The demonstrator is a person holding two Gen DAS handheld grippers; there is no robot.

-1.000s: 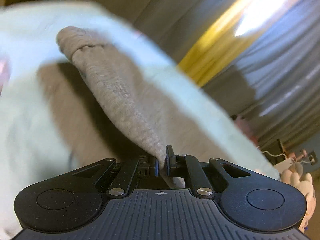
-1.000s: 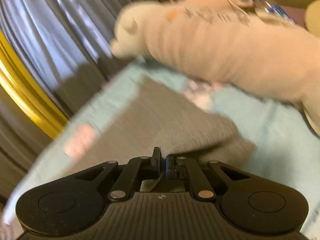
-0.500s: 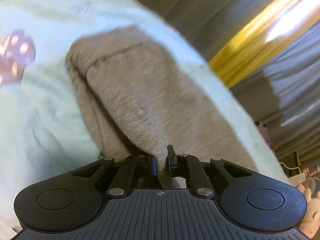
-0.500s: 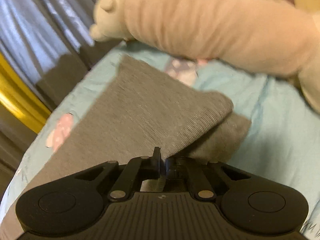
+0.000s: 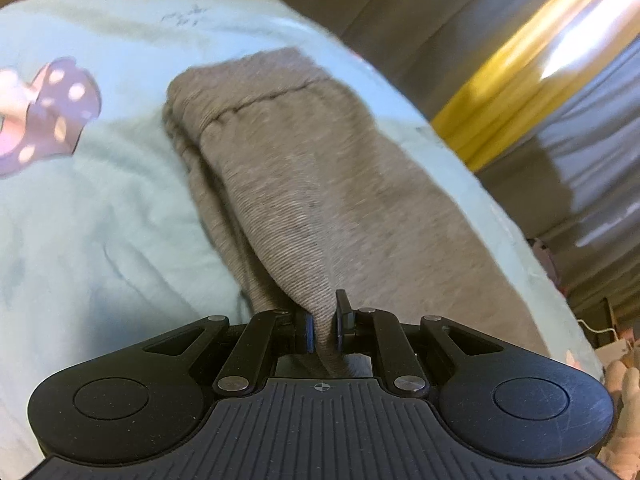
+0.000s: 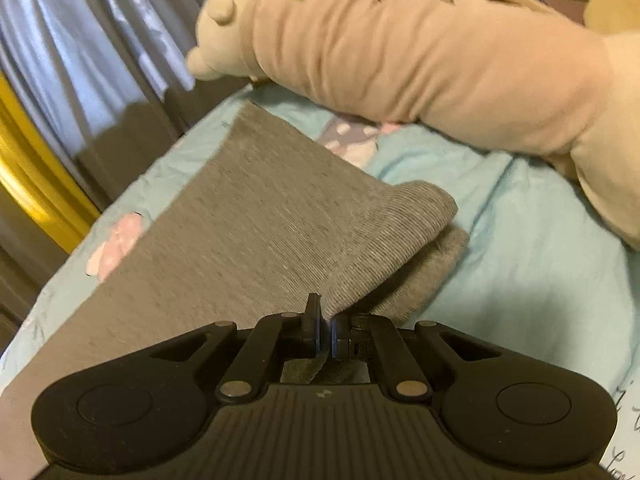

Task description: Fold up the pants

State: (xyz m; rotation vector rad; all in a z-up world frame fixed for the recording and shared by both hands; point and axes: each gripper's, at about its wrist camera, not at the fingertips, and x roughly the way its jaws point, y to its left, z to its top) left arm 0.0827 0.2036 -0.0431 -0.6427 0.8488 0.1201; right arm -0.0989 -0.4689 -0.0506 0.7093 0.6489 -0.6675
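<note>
A bedroom in a home, a bed with a light blue sheet with cartoon pictures, a long soft plush toy at the far side, grey curtains on the left

no text can be read for sure. dark stitched characters run along the plush beside a small orange mark, too blurred to read. faint scribbles on the sheet are also illegible.
</note>
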